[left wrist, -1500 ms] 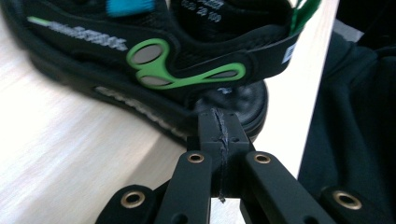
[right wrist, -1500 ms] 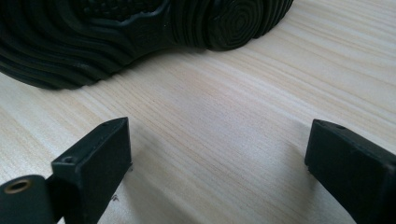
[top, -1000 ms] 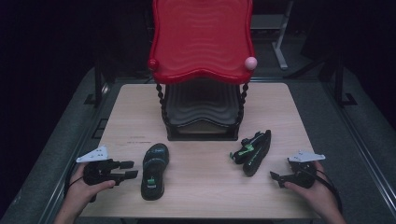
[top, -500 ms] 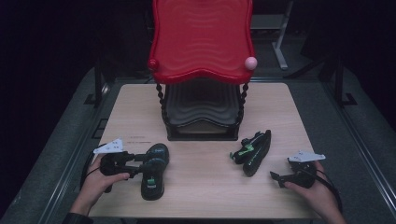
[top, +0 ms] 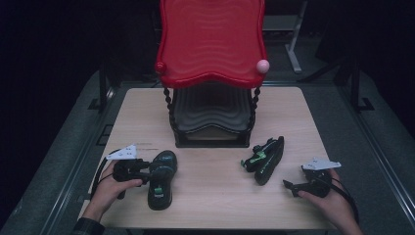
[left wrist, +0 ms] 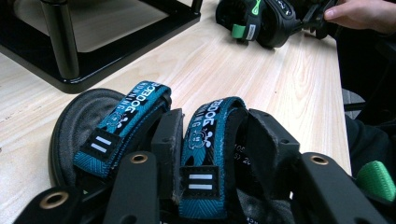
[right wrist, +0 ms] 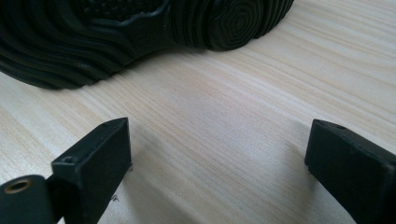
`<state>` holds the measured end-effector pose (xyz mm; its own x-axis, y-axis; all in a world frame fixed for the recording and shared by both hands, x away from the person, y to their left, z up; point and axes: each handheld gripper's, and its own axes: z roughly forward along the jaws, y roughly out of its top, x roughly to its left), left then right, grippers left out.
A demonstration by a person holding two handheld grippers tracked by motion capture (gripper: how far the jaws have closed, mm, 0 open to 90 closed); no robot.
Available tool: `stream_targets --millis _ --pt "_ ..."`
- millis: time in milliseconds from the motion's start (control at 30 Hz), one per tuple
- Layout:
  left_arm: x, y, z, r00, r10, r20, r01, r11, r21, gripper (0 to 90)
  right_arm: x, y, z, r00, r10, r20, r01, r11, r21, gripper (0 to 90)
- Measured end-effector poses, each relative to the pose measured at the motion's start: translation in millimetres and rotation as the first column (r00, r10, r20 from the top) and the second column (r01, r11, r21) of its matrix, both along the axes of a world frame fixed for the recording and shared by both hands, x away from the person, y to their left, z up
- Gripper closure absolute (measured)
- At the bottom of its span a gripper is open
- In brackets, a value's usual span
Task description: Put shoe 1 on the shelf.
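Moved in from the table's left edge since the earlier frame, the left gripper [left wrist: 212, 140] now has its jaws, which have just been closing, either side of a teal strap [left wrist: 205, 140] of the left sandal [top: 160, 178]; whether the pads press it cannot be told. Right gripper [right wrist: 217, 161] rests wide open and empty on the table [top: 210, 196], near the right sandal [top: 266, 155].
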<state>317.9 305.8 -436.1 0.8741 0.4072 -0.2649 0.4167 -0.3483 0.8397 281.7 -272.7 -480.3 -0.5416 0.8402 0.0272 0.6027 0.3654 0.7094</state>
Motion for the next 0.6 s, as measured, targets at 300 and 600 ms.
stream_targets --millis 300,600 --pt "-1.0 1.2 -2.7 0.9998 0.0 0.019 -0.001 0.9996 0.029 62.1 0.0 0.1 0.0 1.0 0.0 0.0 0.0 1.0 0.0 6.3" --pt "-0.1 6.3 -1.9 1.0 0.003 -0.003 -0.003 0.9998 -0.019 67.1 0.0 0.0 0.0 1.0 0.0 0.0 0.0 1.0 0.0 6.3"
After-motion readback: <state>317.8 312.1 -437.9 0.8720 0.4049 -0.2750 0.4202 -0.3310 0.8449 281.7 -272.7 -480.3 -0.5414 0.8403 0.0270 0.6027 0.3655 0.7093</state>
